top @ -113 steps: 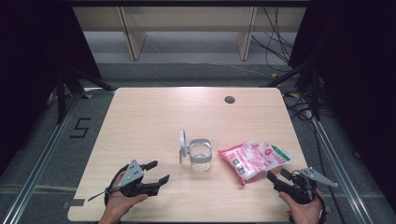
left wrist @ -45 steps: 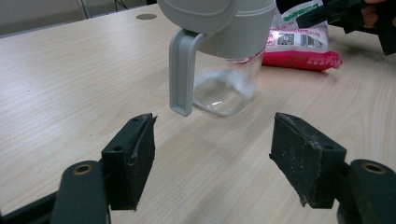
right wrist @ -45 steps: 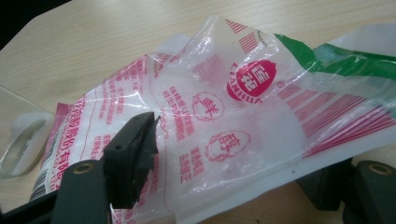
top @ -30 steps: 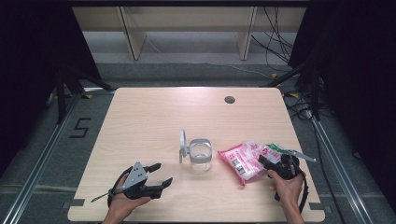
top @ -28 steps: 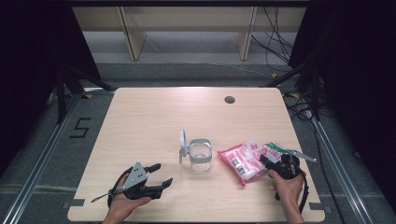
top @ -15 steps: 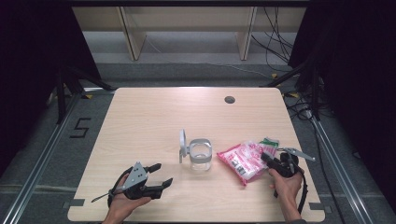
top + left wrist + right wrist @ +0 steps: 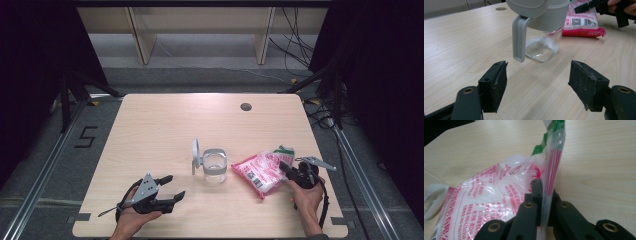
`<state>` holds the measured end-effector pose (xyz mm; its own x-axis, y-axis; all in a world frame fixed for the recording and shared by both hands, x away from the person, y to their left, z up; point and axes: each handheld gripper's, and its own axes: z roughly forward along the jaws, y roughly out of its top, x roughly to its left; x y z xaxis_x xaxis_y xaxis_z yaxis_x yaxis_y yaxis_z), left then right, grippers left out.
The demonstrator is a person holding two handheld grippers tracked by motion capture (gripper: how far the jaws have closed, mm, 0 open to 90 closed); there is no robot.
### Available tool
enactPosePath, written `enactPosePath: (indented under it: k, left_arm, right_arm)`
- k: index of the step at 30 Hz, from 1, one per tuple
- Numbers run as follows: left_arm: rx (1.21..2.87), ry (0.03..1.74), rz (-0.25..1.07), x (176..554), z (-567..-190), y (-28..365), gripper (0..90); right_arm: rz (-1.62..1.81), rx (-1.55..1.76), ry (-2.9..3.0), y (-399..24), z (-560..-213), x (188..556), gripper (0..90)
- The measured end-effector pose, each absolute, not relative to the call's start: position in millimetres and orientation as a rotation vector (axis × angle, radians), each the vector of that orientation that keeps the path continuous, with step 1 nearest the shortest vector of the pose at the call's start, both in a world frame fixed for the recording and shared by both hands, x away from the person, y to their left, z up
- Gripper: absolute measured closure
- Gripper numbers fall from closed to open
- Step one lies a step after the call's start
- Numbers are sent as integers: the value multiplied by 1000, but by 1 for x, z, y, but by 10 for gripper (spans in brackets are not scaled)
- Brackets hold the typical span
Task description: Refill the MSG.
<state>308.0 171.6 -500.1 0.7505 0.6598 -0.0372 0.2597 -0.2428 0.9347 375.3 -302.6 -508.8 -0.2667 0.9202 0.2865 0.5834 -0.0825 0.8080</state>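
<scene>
We have the right tool (image 7: 541,195) clenched on the top edge of the pink bag (image 7: 260,170) lying just ahead of it, left tool (image 7: 537,85) released facing the jar (image 7: 544,37); next, lift and carry it jarward.

A light wooden table (image 7: 165,130) fills the middle of the frame, a dark round hole (image 7: 245,106) at its upper right. A glass jar (image 7: 214,167) stands lower centre; a pink bag (image 7: 260,170) lies just right of it.
</scene>
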Motion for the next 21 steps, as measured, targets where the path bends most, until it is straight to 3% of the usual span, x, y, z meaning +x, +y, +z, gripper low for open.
enactPosePath:
  k: [21]
  left_arm:
    - [1839, 672, 410, 301, -504, 151, 302]
  right_arm:
    - [1371, 1264, 1897, -268, -450, 346, 900]
